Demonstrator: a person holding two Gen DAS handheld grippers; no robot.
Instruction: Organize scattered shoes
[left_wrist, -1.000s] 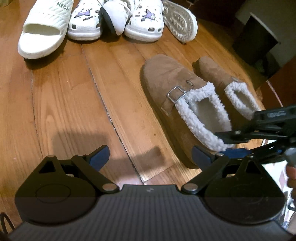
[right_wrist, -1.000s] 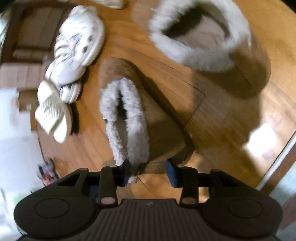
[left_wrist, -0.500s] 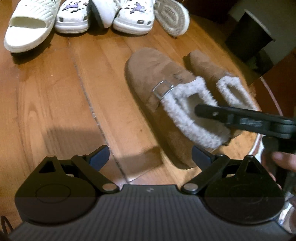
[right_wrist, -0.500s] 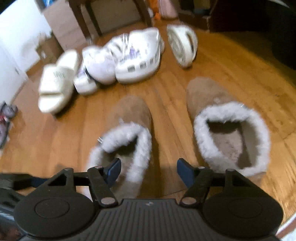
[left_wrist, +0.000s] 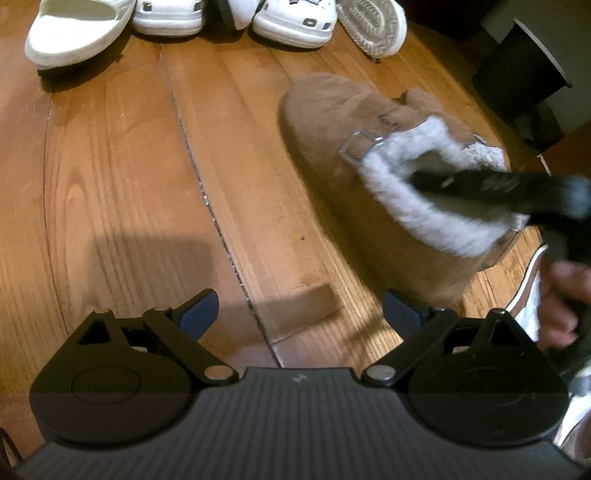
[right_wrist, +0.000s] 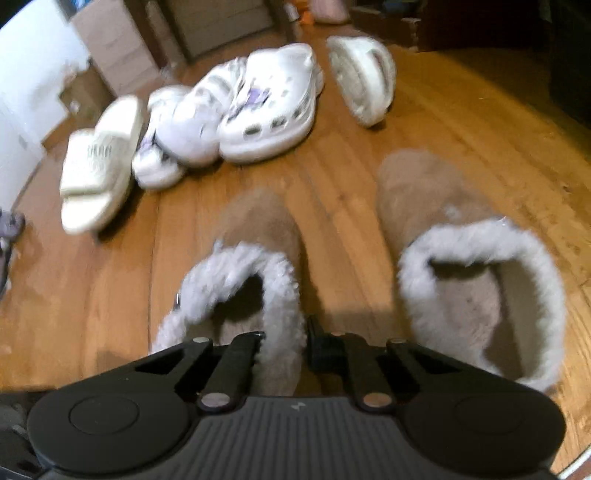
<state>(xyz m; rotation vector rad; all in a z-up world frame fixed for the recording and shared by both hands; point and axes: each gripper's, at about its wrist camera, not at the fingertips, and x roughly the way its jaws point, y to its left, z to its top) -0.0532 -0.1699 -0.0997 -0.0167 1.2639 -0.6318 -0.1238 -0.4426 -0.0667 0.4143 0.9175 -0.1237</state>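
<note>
While the right gripper (right_wrist: 282, 343) is clamped on the fleece collar of the left brown slipper (right_wrist: 258, 236) on the wooden floor (right_wrist: 184, 221), the left gripper (left_wrist: 299, 312) hangs open over bare boards. Soft and probably light, the slipper may sag; its heel rim suits gripping.

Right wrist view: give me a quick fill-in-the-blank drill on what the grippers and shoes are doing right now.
1. The right gripper is shut on the fleece rim of the ____ brown slipper.
2. The left gripper is ____ and holds nothing.
3. The white shoes lie on the ____ floor.

Missing words: left; open; wooden
</note>
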